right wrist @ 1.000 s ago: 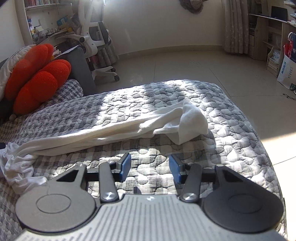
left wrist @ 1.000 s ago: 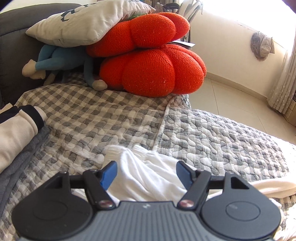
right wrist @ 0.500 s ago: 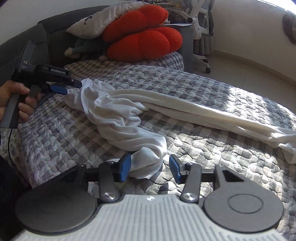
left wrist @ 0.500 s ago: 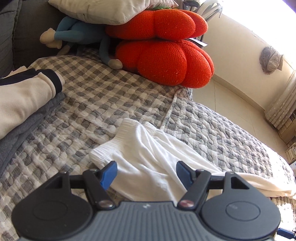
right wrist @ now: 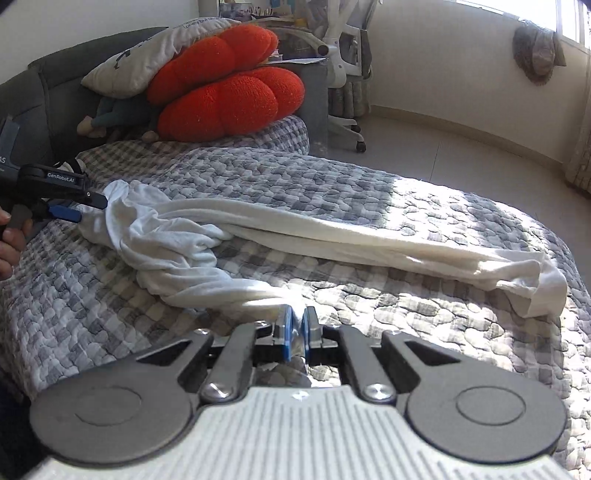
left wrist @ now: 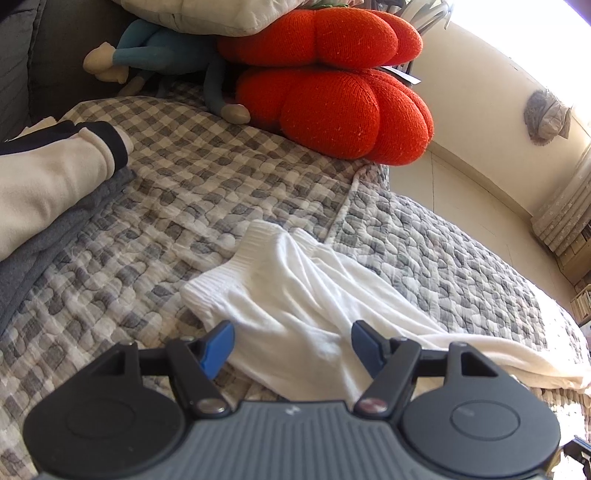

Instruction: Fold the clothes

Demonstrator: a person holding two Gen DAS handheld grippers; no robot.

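A long white garment (right wrist: 332, 232) lies stretched and twisted across the quilted grey checked bed cover (right wrist: 406, 192). Its ribbed hem end (left wrist: 258, 240) points toward the cushions. My right gripper (right wrist: 296, 321) is shut on a bunched fold of the white garment at the bed's near edge. My left gripper (left wrist: 291, 336) stands open just over the garment's (left wrist: 295, 288) hem end, with cloth below and between its blue fingers, and the pads do not press on it. In the right wrist view the left gripper (right wrist: 79, 208) shows at the far left, held by a hand (right wrist: 11, 236).
Two red pumpkin cushions (left wrist: 332, 96) under a pale pillow (left wrist: 207, 14) and a blue plush toy (left wrist: 155, 55) fill the bed's head end. A cream sweatshirt with a black cuff (left wrist: 44, 177) lies on a grey garment (left wrist: 44, 251) at left. An office chair (right wrist: 343, 74) and tiled floor lie beyond.
My right gripper swung left from the garment's far end to its near bunched part and closed on a fold. The left gripper shifted slightly and stayed open over the hem.
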